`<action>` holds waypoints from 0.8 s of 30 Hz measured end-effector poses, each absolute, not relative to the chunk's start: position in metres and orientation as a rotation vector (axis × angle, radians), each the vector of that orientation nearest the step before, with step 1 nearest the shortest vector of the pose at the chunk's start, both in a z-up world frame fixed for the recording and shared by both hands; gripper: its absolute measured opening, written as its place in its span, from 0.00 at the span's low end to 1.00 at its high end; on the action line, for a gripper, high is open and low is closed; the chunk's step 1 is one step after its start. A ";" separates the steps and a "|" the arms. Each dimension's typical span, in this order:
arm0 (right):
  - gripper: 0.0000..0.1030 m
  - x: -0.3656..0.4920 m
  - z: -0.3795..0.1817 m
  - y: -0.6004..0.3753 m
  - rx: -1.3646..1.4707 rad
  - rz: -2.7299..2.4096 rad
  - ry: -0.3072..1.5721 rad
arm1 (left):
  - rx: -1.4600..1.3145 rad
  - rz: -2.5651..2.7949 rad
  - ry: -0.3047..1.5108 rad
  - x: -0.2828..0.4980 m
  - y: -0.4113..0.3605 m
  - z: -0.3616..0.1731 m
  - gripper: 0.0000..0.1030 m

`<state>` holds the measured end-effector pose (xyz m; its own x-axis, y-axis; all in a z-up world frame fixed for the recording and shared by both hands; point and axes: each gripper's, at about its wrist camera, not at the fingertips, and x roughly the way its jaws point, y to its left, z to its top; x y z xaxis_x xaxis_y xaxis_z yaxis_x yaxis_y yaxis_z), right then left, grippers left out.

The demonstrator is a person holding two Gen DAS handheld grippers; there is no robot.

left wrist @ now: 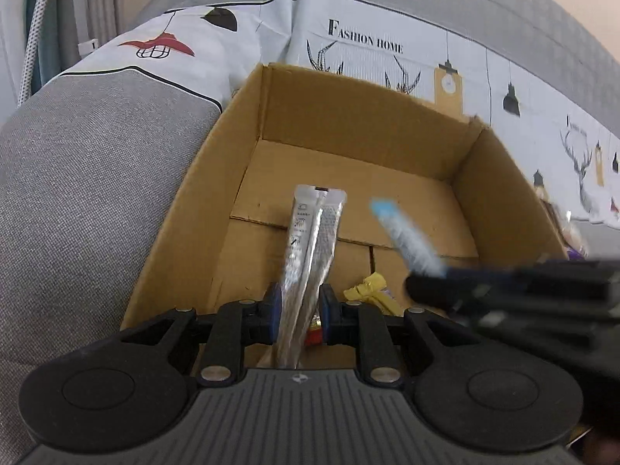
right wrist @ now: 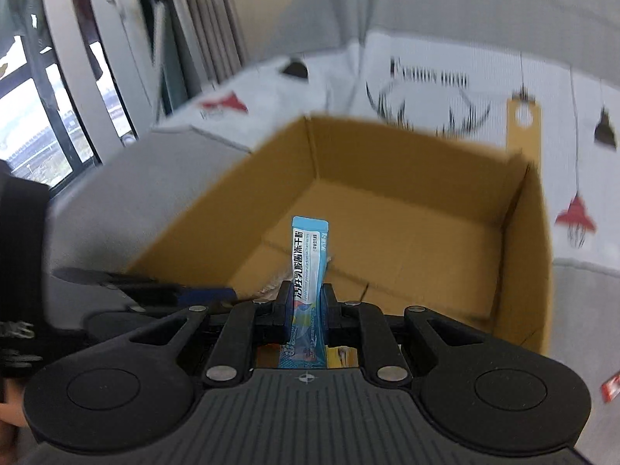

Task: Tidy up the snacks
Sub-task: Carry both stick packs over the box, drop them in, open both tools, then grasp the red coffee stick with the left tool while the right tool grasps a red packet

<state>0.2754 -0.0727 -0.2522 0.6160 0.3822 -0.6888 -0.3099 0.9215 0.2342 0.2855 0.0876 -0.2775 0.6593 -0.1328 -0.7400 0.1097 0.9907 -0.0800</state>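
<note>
Silver foil stick sachets (left wrist: pixel 310 240), pinched by the left gripper (left wrist: pixel 298 310), and a blue stick sachet (right wrist: pixel 308 267), pinched by the right gripper (right wrist: pixel 306 306), hang mid-frame over the open brown cardboard box (left wrist: pixel 348 116).

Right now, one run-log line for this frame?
left gripper: shut on silver sachets | right gripper: shut on blue sachet | both over cardboard box

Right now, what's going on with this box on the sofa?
A person is loading snacks into an open cardboard box with two handheld grippers. The left gripper is shut on a silver stick packet, and the right gripper is shut on a blue stick packet; both are held over the box. A yellow wrapped snack lies inside already.
</note>
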 end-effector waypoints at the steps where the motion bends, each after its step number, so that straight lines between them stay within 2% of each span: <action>1: 0.14 0.278 -0.258 -0.073 0.100 0.397 0.834 | -0.016 -0.132 0.837 0.283 0.086 -0.277 0.20; 5: 0.16 0.279 -0.269 -0.075 0.103 0.393 0.879 | -0.001 -0.121 0.837 0.283 0.082 -0.275 0.21; 7: 0.20 0.278 -0.269 -0.079 0.132 0.406 0.874 | 0.002 -0.099 0.827 0.287 0.080 -0.272 0.37; 9: 0.32 0.278 -0.267 -0.090 0.175 0.367 0.876 | -0.007 -0.092 0.817 0.286 0.079 -0.266 0.54; 10: 0.42 0.277 -0.265 -0.099 0.207 0.354 0.871 | -0.014 -0.094 0.806 0.284 0.077 -0.260 0.59; 11: 0.50 0.275 -0.262 -0.109 0.236 0.347 0.861 | -0.012 -0.090 0.789 0.281 0.074 -0.254 0.71; 12: 0.53 0.272 -0.259 -0.118 0.254 0.346 0.850 | 0.005 -0.074 0.765 0.277 0.069 -0.248 0.83; 16: 0.74 0.247 -0.239 -0.153 0.279 0.318 0.779 | 0.034 -0.107 0.697 0.261 0.037 -0.222 0.87; 19: 0.76 0.226 -0.225 -0.182 0.288 0.283 0.726 | 0.046 -0.152 0.653 0.245 0.003 -0.205 0.88; 24: 0.85 0.179 -0.220 -0.254 0.343 0.188 0.659 | 0.055 -0.276 0.627 0.222 -0.067 -0.199 0.89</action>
<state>0.1793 -0.2538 -0.2201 0.7762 0.2777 -0.5659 -0.0623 0.9271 0.3695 0.2216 -0.0667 -0.1993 0.7742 -0.2383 -0.5863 0.2713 0.9619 -0.0327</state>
